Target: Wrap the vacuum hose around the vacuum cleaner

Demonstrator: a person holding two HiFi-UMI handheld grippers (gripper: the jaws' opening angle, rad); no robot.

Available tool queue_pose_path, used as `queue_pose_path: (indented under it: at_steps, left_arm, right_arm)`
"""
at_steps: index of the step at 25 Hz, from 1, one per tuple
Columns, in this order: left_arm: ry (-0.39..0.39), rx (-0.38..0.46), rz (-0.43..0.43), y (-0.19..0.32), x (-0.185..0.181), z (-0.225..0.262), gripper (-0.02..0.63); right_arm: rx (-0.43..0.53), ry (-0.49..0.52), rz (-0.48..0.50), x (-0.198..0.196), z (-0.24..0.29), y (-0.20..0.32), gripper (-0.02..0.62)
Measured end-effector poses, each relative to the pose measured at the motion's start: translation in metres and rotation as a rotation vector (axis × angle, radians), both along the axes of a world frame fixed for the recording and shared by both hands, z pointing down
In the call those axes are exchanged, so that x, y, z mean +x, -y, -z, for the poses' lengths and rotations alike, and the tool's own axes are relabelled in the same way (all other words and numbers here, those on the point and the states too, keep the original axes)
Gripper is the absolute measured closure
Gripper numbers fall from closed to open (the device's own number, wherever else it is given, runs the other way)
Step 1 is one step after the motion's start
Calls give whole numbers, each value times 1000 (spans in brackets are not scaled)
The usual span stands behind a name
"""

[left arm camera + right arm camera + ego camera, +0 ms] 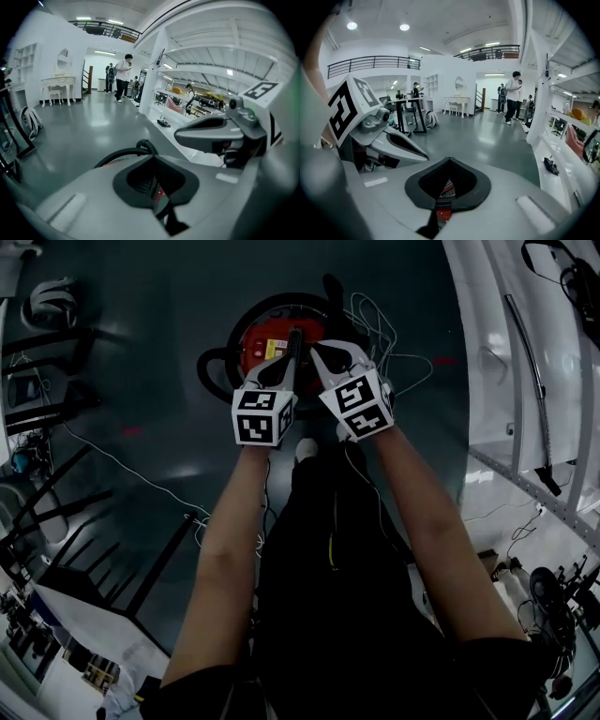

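While the left gripper (289, 351) and right gripper (317, 352) hang with jaws clenched empty over the vacuum cleaner (267, 338), its hose (206, 369) looks light and springy, best pinched mid-loop.

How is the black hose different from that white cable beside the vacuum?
The hose is thick and black, while the cable is thin and white. The hose curves close round the red vacuum. The cable lies in loose, tangled loops off to the vacuum's right in the head view. Both are long, bendy lines lying close to the vacuum.
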State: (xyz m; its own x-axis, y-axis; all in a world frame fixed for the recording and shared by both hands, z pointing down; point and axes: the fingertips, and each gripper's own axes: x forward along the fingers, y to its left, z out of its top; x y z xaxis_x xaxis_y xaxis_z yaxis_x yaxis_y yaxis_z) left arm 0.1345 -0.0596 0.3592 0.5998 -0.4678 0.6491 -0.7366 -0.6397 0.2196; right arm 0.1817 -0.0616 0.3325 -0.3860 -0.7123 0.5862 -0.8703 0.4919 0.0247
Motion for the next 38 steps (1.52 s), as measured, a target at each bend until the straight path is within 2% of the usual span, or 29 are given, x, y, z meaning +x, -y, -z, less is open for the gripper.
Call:
queue_pose_path:
  at_steps: [4, 9, 15, 22, 32, 38]
  left_arm:
    - [-30, 25, 26, -7, -2, 23, 595]
    - [-29, 61, 28, -23, -7, 49, 595]
    - [-43, 80, 45, -34, -20, 82, 595]
    - [-37, 89, 43, -30, -36, 104, 595]
    - [-55, 77, 51, -46, -37, 115, 595]
    - [-58, 86, 32, -46, -26, 116, 595]
  right_arm:
    - [19, 67, -103, 4, 23, -5, 598]
    - [45, 145, -214, 5, 51, -18, 598]
    - [54, 225, -308, 7, 77, -34, 600]
    - [78, 232, -321, -6, 99, -33, 600]
    - [78, 266, -346, -4, 108, -51, 600]
    - [76, 258, -319, -5, 108, -49, 600]
